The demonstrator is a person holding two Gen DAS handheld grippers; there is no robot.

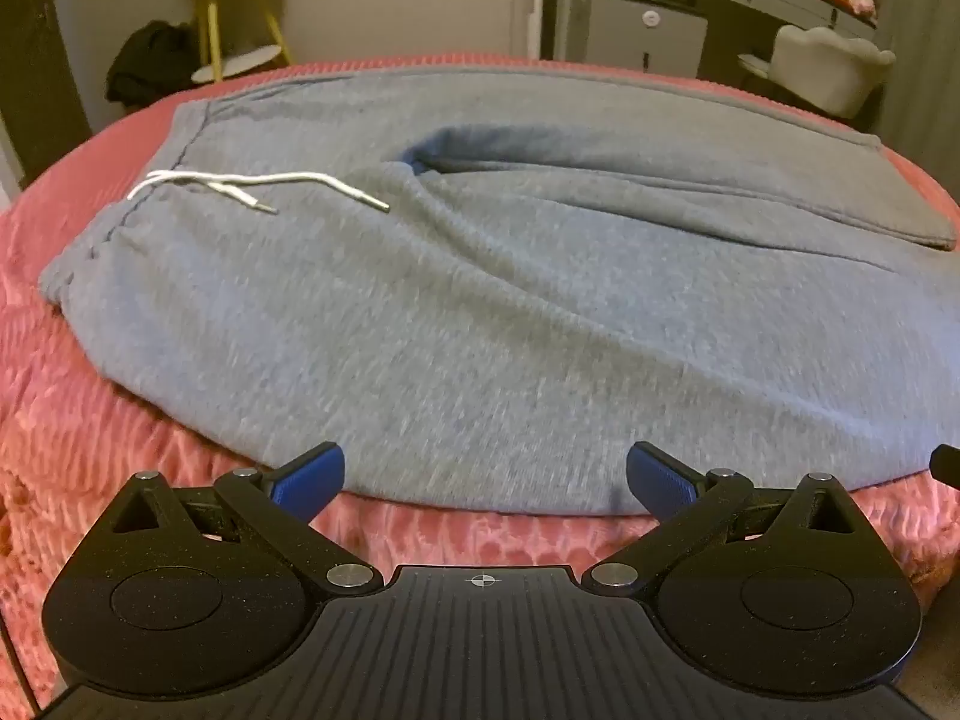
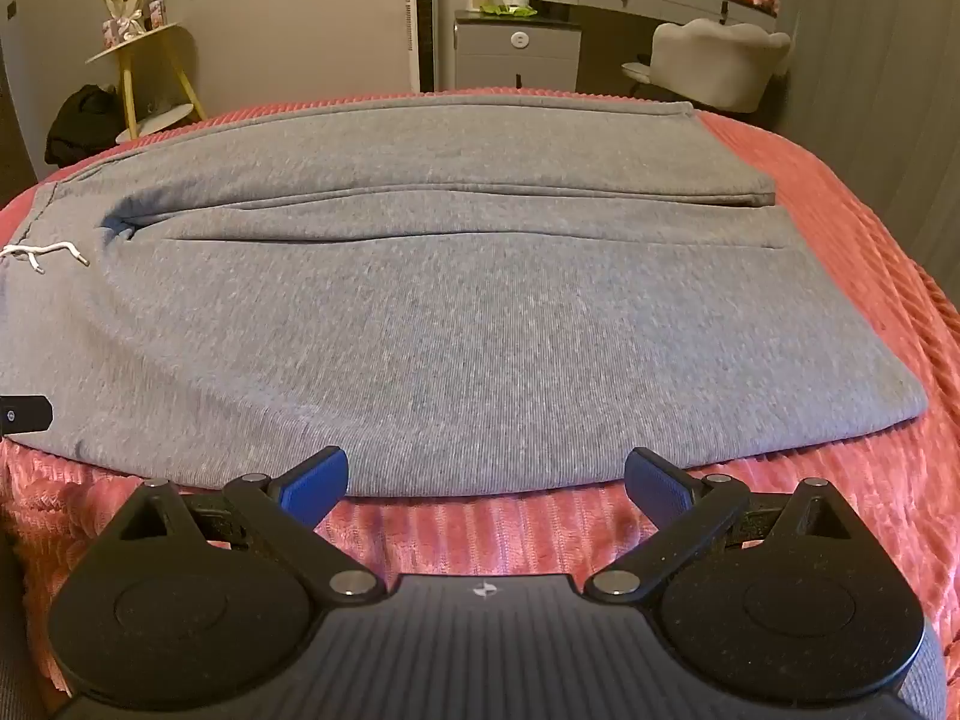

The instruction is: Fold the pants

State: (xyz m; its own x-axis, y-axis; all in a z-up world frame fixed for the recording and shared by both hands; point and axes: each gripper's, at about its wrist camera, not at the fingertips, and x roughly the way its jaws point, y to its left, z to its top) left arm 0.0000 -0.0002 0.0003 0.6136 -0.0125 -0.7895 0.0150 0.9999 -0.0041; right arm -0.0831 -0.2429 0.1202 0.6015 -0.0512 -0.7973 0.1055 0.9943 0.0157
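Grey sweatpants (image 2: 456,312) lie flat across a coral ribbed bedspread (image 2: 840,480), legs side by side, white drawstring (image 1: 252,186) loose at the waistband end; the left gripper (image 1: 485,477) tilts down over the sweatpants' near edge, blue pads (image 1: 312,480) spread wide and clasping nothing; the right gripper (image 2: 486,480) (same downward tilt) is likewise agape and empty nearer the cuffs; beyond the sweatpants stand a yellow side table (image 2: 150,72), a grey dresser (image 2: 519,48) and a pale chair (image 2: 720,60).

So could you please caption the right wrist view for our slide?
Open right gripper poised at near edge of grey pants on pink bedspread.
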